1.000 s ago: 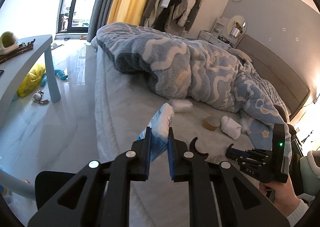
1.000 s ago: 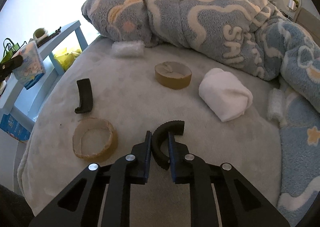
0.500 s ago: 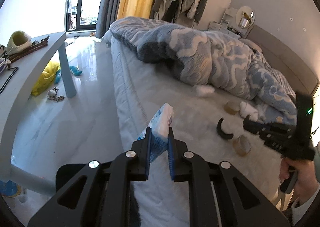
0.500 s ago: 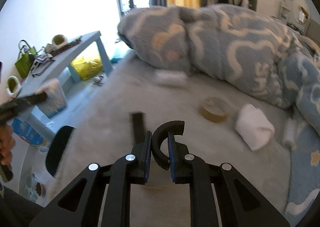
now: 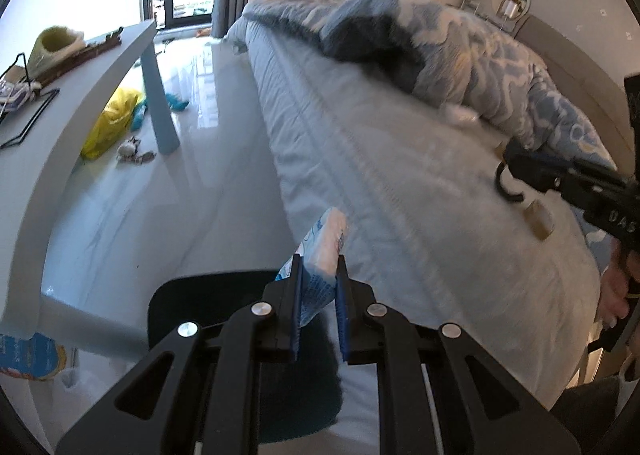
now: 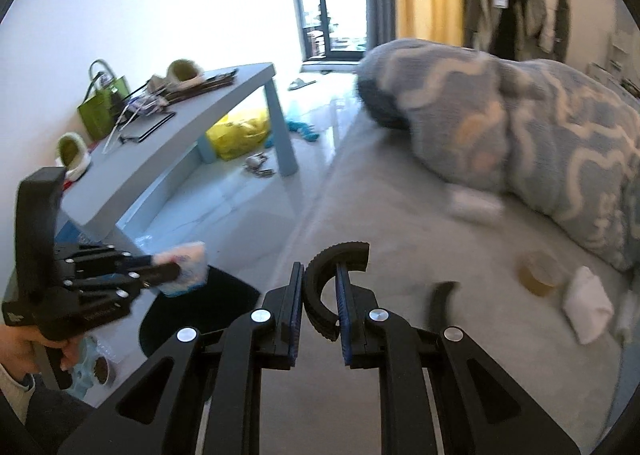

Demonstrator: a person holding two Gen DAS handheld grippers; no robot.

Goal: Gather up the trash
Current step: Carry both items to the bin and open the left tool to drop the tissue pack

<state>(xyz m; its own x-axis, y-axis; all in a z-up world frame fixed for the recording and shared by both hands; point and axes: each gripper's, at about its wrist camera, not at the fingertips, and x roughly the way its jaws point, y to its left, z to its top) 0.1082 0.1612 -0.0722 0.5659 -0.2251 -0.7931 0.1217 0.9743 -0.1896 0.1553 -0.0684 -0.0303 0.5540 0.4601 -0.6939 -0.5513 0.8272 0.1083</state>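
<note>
My left gripper (image 5: 318,287) is shut on a blue and white tissue pack (image 5: 322,245), held above a black bin (image 5: 224,295) beside the bed; the pack also shows in the right wrist view (image 6: 186,267). My right gripper (image 6: 319,295) is shut on a black curved rubber piece (image 6: 326,283), held over the bed's edge near the bin (image 6: 200,307). A second black curved piece (image 6: 440,301), a brown tape roll (image 6: 540,273) and a white rolled cloth (image 6: 588,305) lie on the grey bed (image 6: 400,223).
A blue-grey duvet (image 6: 540,127) is heaped on the far side of the bed. A grey side table (image 6: 180,143) with clutter stands to the left, with a yellow bag (image 6: 240,131) under it. A white wad (image 5: 460,117) lies by the duvet.
Both grippers have swung left away from the bed's middle toward the black bin on the floor. Each still holds its item.
</note>
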